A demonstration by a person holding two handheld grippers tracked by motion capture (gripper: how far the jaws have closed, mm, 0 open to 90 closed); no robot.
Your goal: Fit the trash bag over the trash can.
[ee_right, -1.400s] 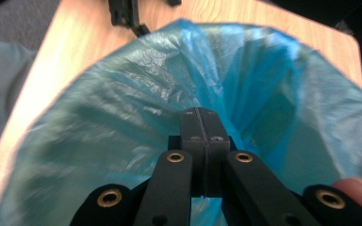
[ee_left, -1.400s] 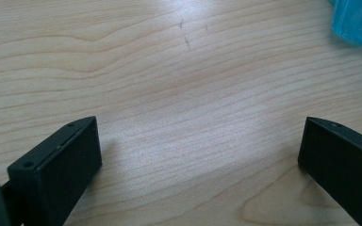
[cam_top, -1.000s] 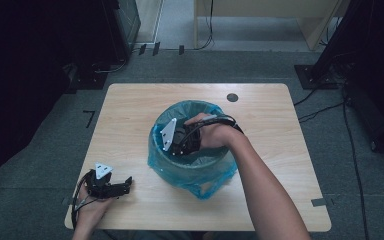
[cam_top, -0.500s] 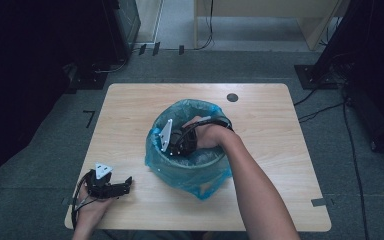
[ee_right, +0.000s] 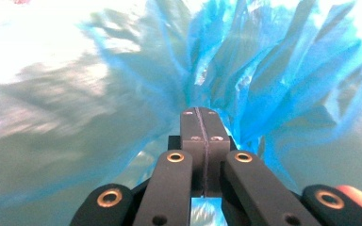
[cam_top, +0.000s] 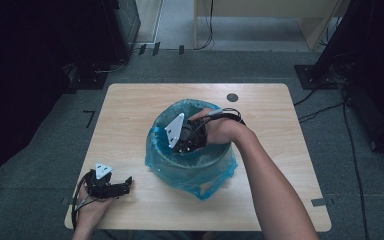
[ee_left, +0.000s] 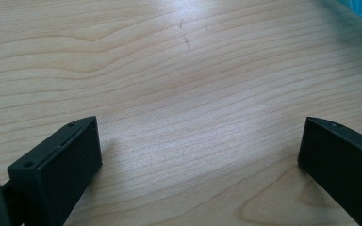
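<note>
Both jaws of the right gripper [ee_right: 201, 113] pinch the blue bag liner [ee_right: 245, 61]; left gripper [ee_left: 198, 155] gapes.

Left gripper [cam_top: 125, 185]: black body topped by a grey three-cornered plate, dark cables trailing; blunt, rectangular black pads [ee_left: 59, 172] with small screw holes. Right gripper [ee_right: 201, 123]: black, with an identical grey plate and a looped black cable; brass-ringed pivots on flat black linkage bars. Both forearms bare, no sleeves.
</note>
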